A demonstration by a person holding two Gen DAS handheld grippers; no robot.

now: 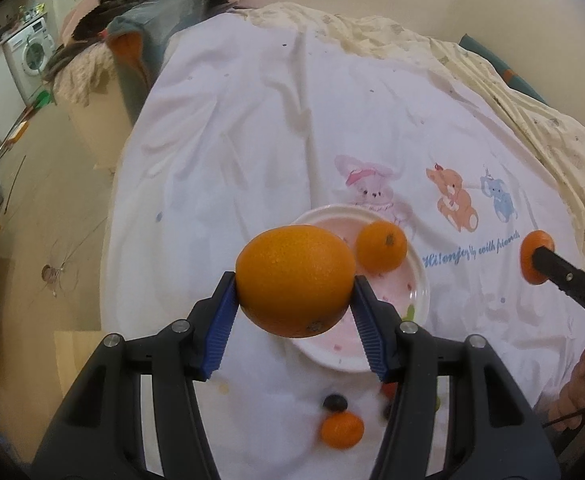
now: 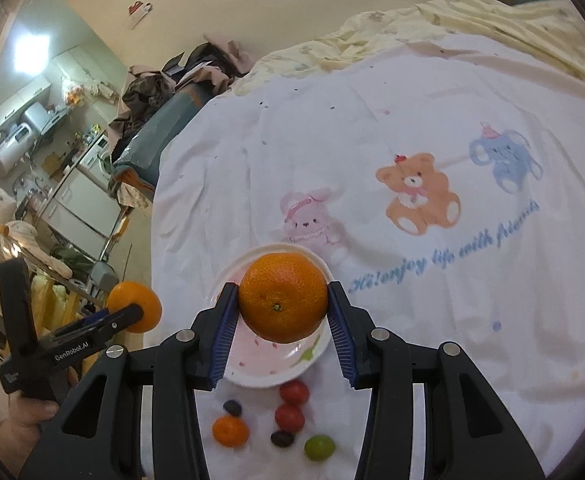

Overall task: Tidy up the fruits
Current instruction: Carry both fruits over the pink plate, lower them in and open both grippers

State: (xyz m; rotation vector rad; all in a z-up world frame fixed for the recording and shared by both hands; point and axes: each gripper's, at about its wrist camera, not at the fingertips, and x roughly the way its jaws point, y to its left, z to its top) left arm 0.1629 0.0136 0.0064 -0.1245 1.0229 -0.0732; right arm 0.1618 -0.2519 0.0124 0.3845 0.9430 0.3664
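My left gripper (image 1: 294,283) is shut on a large orange (image 1: 288,268), held above the near edge of a white and pink plate (image 1: 421,294). A smaller tangerine (image 1: 381,246) lies on that plate. My right gripper (image 2: 282,292) is shut on a tangerine (image 2: 283,300) over the same plate (image 2: 268,366), whose far part it hides. Each view shows the other gripper from the side: the right gripper (image 1: 542,258) with its fruit, the left gripper (image 2: 138,312) with the orange (image 2: 132,300). Both fruits hang clear of the sheet.
On the white cartoon sheet (image 2: 412,312) in front of the plate lie a small orange (image 2: 230,431), two red tomatoes (image 2: 292,404), dark grapes (image 2: 282,438) and a green grape (image 2: 319,447). The bed edge drops to the floor (image 1: 52,184) at left. A hand (image 1: 572,396) grips the right handle.
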